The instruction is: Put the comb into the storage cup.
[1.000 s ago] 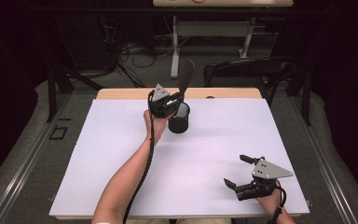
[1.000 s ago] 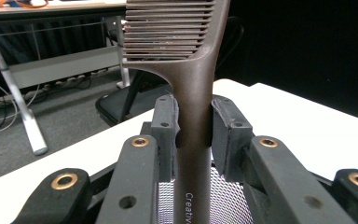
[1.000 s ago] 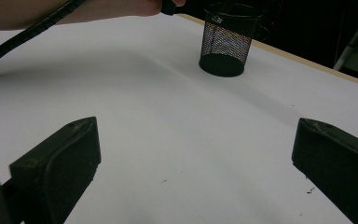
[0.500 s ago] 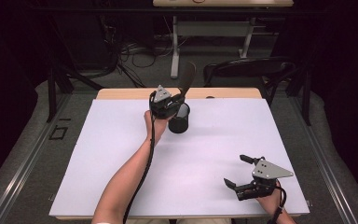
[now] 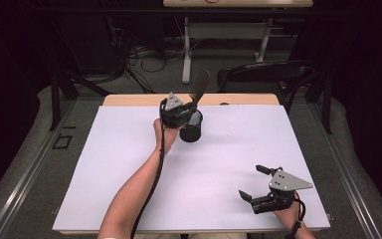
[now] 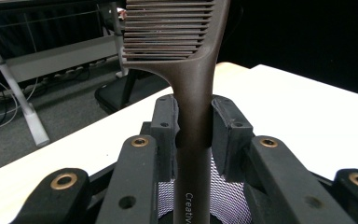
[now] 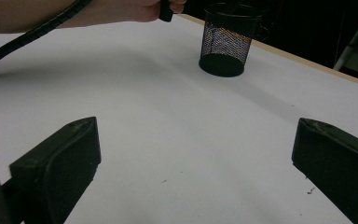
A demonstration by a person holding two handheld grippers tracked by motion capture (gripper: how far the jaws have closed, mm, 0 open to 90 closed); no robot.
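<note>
The left gripper (image 5: 189,107) clamps the comb (image 6: 186,84) standing in the mesh cup (image 5: 191,127), not yet released, while the right gripper (image 5: 258,185) gapes empty well away from the cup

One brown comb (image 6: 182,70), one black mesh cup (image 5: 192,128), two claws, one white table (image 5: 238,149).

Between the clamped jaws of the left gripper (image 6: 193,123), the comb (image 6: 186,60) is running off the frame's top edge, its lower handle sinking out of sight below them. The mesh cup (image 5: 192,127) beneath is hiding its contents; the handle's lettering is being cropped.
</note>
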